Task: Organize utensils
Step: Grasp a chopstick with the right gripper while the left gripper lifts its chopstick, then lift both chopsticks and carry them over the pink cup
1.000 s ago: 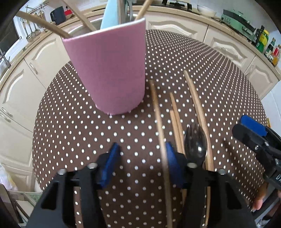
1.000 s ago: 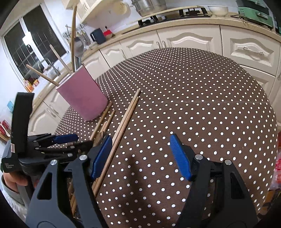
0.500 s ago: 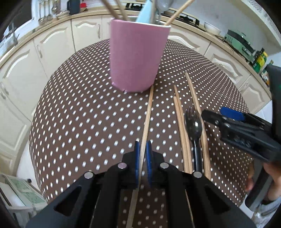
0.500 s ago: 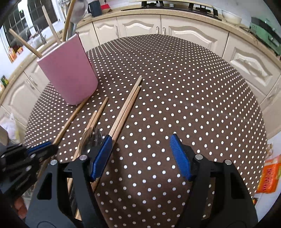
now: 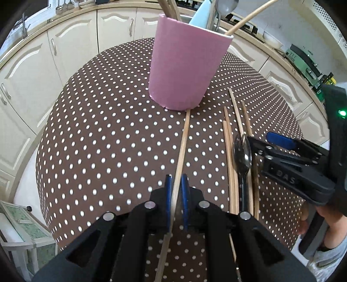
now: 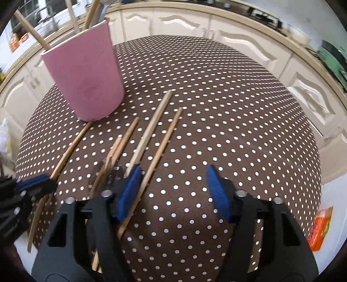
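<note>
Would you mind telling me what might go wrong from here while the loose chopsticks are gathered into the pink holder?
1. The left gripper pinches one chopstick low down, its far tip at the pink holder; lifting could nudge the holder.
2. The right gripper is closing beside several chopsticks and a metal spork; it may catch two or scatter them.
3. The grippers sit close and could collide.

Cream cabinet doors [image 5: 71,54] with curved raised panels and metal handles run in an arc across the upper part of both views, under a beige countertop edge [image 6: 249,16]. A round surface [image 6: 238,108] in brown cloth with white dots fills the middle. Daylight enters through a window [image 6: 39,8] at the upper left of the right wrist view.
</note>
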`<state>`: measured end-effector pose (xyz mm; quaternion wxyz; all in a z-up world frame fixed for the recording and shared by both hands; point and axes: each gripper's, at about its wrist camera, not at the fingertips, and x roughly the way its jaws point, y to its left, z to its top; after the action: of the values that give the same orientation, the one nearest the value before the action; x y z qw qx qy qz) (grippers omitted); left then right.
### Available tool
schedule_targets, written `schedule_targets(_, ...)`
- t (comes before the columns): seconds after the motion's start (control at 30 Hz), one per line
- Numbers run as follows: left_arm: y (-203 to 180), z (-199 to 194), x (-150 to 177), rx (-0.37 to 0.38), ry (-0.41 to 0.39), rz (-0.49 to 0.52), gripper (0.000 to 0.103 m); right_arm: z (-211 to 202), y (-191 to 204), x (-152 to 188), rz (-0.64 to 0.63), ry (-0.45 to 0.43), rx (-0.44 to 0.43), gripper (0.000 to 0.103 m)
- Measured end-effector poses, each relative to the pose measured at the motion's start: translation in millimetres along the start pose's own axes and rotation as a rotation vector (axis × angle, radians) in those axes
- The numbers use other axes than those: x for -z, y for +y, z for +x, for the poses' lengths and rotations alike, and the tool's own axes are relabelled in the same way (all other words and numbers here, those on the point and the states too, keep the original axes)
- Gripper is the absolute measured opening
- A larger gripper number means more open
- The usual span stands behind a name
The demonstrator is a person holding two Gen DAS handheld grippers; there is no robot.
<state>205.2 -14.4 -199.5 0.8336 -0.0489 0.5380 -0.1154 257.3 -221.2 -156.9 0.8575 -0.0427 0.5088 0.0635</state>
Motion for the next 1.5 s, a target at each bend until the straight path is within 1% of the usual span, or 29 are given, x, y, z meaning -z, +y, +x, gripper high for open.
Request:
schedule_targets(0.03,-1.3,2.2,-2.8,0.002,0.01,0.01,0.015,-0.1,-0.5,-1.3,-0.008,0.01,-0.004,0.036)
schedule_targets(0.07,-3.9,4.0,-5.7,0.007,0.021,0.028,0.021,-0.1,-0.5,-3.0,-0.017,0.025,-0.01,0.033)
schedule_targets(0.13,-9.4,7.2,-10.7,0.012,0.041,0.064,0.028,2.4,-2.4,-9.5,-0.037,0.059,-0.022,0.028)
schedule_targets(0.17,-12.6,8.8,-13.0,-0.002,0.048,0.089,0.028,4.0,-3.4,-12.8,-0.043,0.077,-0.033,0.026)
schedule_targets(0.2,-13.8,10.3,-15.3,-0.006,0.048,0.096,0.027,4.8,-6.3,-15.4,-0.043,0.089,-0.045,0.018)
schedule_targets(0.23,-14.8,12.0,-17.9,-0.004,0.046,0.092,0.024,5.4,-9.3,-18.0,-0.044,0.099,-0.054,0.016)
schedule_targets(0.27,-13.3,12.8,-19.3,-0.017,0.042,0.086,0.01,6.2,-12.2,-19.9,-0.043,0.11,-0.068,0.014)
schedule_targets(0.3,-10.6,13.7,-20.7,-0.026,0.039,0.072,0.007,5.3,-15.6,-20.0,-0.04,0.115,-0.078,0.011)
schedule_targets(0.33,-8.5,14.5,-22.2,-0.004,0.039,0.057,0.007,5.9,-18.5,-21.4,-0.035,0.12,-0.088,0.007)
schedule_targets(0.37,-6.0,14.2,-22.5,0.006,0.039,0.052,0.007,6.9,-22.2,-22.0,-0.031,0.122,-0.096,0.006)
schedule_targets(0.5,-0.4,8.8,-16.6,0.012,0.024,0.046,0.006,6.1,-34.0,-20.9,-0.011,0.118,-0.126,0.006)
schedule_targets(0.57,-1.6,3.8,-12.7,0.033,0.007,0.04,0.005,3.4,-38.9,-19.4,-0.006,0.105,-0.132,0.006)
schedule_targets(0.63,6.2,-7.5,-5.7,0.036,-0.013,0.042,0.005,-0.9,-43.8,-17.4,0.002,0.085,-0.143,0.006)
schedule_targets(0.73,2.7,-23.8,2.9,0.055,-0.051,0.052,0.005,-13.9,-55.2,-11.9,0.02,0.042,-0.16,0.006)
schedule_targets(0.83,1.0,-42.1,11.3,0.083,-0.098,0.064,0.005,-27.9,-70.9,-7.2,0.041,-0.013,-0.195,0.006)
schedule_targets(0.93,-3.0,-58.9,15.8,0.109,-0.145,0.077,0.005,-46.2,-78.2,-2.4,0.053,-0.082,-0.244,0.006)
schedule_targets(1.0,-4.6,-78.6,21.1,0.116,-0.201,0.093,0.005,-60.8,-82.0,0.1,0.058,-0.136,-0.278,0.006)
schedule_targets(1.13,-12.7,-110.4,23.8,0.123,-0.313,0.108,0.005,-90.1,-82.8,6.9,0.068,-0.229,-0.319,0.006)
schedule_targets(1.17,-17.3,-115.5,25.5,0.123,-0.334,0.111,0.005,-99.1,-74.1,10.0,0.069,-0.256,-0.324,0.006)
schedule_targets(1.23,-20.9,-131.4,28.1,0.109,-0.393,0.126,0.005,-113.0,-72.3,13.2,0.077,-0.318,-0.341,0.006)
schedule_targets(1.37,-25.5,-157.3,31.2,0.094,-0.479,0.141,0.005,-135.9,-63.0,15.3,0.097,-0.43,-0.33,0.006)
schedule_targets(1.5,-38.7,-173.4,28.5,0.068,-0.567,0.17,0.005,-147.5,-59.5,12.6,0.107,-0.517,-0.344,0.006)
